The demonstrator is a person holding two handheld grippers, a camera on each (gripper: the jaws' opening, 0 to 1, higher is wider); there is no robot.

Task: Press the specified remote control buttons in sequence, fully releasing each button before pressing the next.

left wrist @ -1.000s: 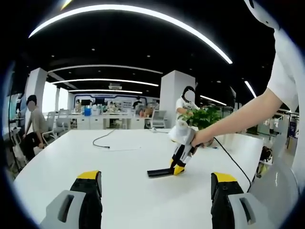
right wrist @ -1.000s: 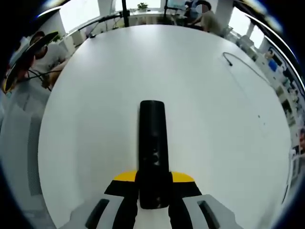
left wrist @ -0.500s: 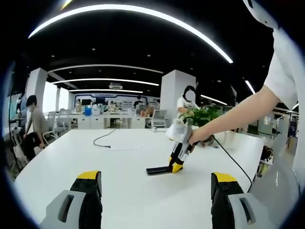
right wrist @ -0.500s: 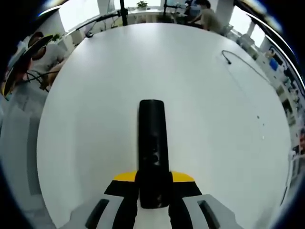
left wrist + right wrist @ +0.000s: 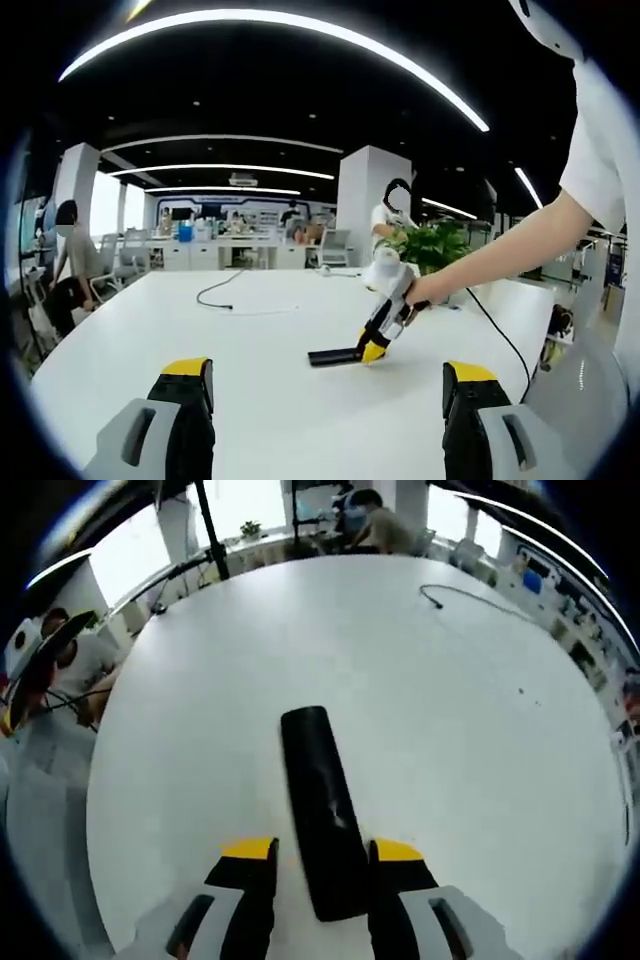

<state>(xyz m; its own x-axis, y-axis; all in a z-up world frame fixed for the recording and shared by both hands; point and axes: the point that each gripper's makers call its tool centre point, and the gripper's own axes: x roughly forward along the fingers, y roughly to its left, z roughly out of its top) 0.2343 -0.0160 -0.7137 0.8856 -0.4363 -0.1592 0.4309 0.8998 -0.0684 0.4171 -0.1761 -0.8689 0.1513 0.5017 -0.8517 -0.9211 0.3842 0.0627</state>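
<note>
One cable [image 5: 218, 294] lies beyond the remote [image 5: 332, 356].

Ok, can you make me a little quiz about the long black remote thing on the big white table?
1. True or false: the long black remote control lies between the right gripper's yellow-tipped jaws.
2. What does the remote rest on? A) round white table B) chair C) floor
3. Fill in: the left gripper's jaws stand ___, with nothing between them.

Key: 1 true; 2 A; 3 open.
</note>
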